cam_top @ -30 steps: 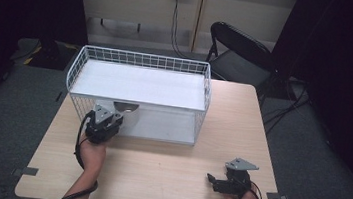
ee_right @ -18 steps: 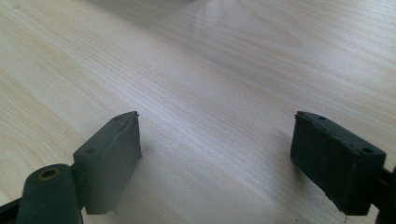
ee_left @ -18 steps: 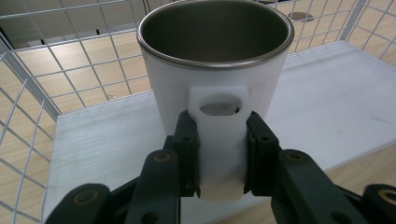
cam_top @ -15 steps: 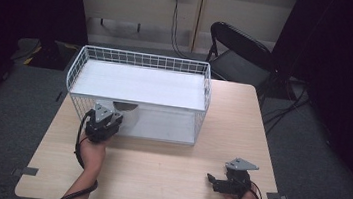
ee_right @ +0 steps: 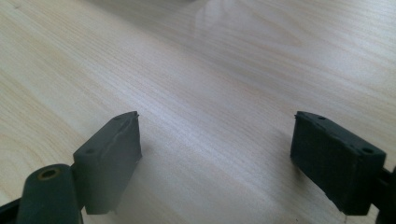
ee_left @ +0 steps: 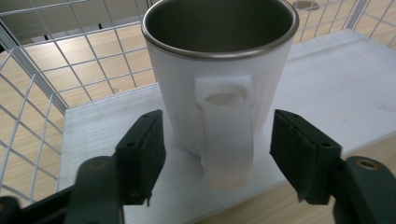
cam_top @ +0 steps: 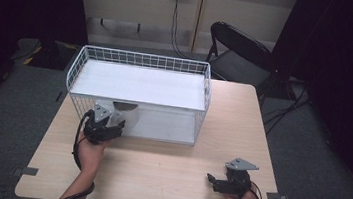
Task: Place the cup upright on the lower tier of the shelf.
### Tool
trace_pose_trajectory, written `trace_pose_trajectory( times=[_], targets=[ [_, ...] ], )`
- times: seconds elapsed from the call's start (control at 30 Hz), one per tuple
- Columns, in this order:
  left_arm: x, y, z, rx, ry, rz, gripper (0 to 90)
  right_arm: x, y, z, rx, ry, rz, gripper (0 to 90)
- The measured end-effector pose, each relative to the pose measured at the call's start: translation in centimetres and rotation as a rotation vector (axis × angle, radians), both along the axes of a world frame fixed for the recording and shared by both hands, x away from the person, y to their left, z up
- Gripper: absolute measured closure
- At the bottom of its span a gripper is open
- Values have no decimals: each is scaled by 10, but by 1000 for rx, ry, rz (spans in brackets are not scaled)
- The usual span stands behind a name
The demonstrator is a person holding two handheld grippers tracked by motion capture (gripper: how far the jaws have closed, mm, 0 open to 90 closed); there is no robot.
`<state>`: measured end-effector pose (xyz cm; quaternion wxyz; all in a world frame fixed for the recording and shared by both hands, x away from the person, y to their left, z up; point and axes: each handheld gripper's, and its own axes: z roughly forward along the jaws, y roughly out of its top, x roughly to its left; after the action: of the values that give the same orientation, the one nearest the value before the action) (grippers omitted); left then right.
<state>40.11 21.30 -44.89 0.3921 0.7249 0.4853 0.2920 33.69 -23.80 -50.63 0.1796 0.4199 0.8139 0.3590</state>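
A white mug with a steel-lined inside stands upright on the lower white shelf of a white wire rack, its handle turned toward my left gripper. That gripper is open, one jaw on each side of the handle, neither touching it. In the high view the mug sits at the rack's front left, right behind the left gripper. My right gripper rests low over the wooden table near its front right, open with bare wood between its jaws.
The rack's wire walls close in the left and back of the mug. A black folding chair stands behind the table's far right corner. Cables trail from both grippers.
The left gripper has drawn back slightly toward the person, away from the mug. The right gripper has stayed where it was.
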Motion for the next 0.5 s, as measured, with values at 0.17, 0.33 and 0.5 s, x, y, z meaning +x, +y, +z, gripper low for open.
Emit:
trace_pose_trajectory(
  times=[0.17,0.33,0.5],
  targets=[
    [-4,4,-1,5,20,-10,292,0,0,0,0,0,0,155],
    [-9,10,0,-3,36,-26,269,0,0,0,0,0,0,155],
    [-14,17,0,-20,45,-29,232,-1,0,0,0,0,2,155]
  ],
)
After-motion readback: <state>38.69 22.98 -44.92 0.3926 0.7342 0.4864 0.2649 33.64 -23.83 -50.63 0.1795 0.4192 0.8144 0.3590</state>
